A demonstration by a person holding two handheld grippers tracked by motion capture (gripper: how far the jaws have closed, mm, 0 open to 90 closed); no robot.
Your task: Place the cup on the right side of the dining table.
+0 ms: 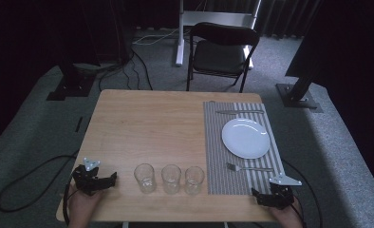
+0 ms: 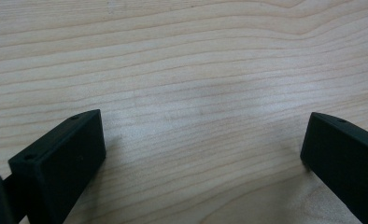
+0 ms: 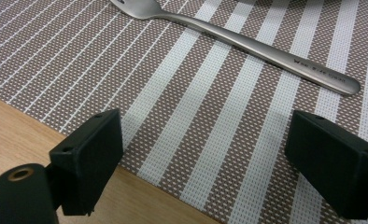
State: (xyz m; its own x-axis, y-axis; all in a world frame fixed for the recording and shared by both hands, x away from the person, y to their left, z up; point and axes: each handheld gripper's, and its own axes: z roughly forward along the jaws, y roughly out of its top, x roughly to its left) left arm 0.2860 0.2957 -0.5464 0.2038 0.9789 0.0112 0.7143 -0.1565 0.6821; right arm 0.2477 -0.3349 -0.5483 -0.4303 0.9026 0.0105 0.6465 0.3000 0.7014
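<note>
Both grippers were held wide and empty: the right gripper (image 1: 263,198) at the table's (image 1: 142,123) five o'clock corner, the left gripper (image 1: 104,181) at seven o'clock. Nothing was judged begun. The fork (image 3: 247,44), nearest the right jaws at their twelve o'clock, lay untouched on the striped mat (image 1: 216,142); three glasses (image 1: 171,179) stood in a row between the grippers.

We see a pale wooden table (image 1: 152,123) with both tongs at its near edge. Three empty glasses (image 1: 171,179) stand in a row on the bare wood between the left gripper (image 1: 110,178) and the right gripper (image 1: 257,195). A striped placemat (image 1: 216,156) lies just ahead of the right gripper, whose parted jaws hover over the mat's near edge.
</note>
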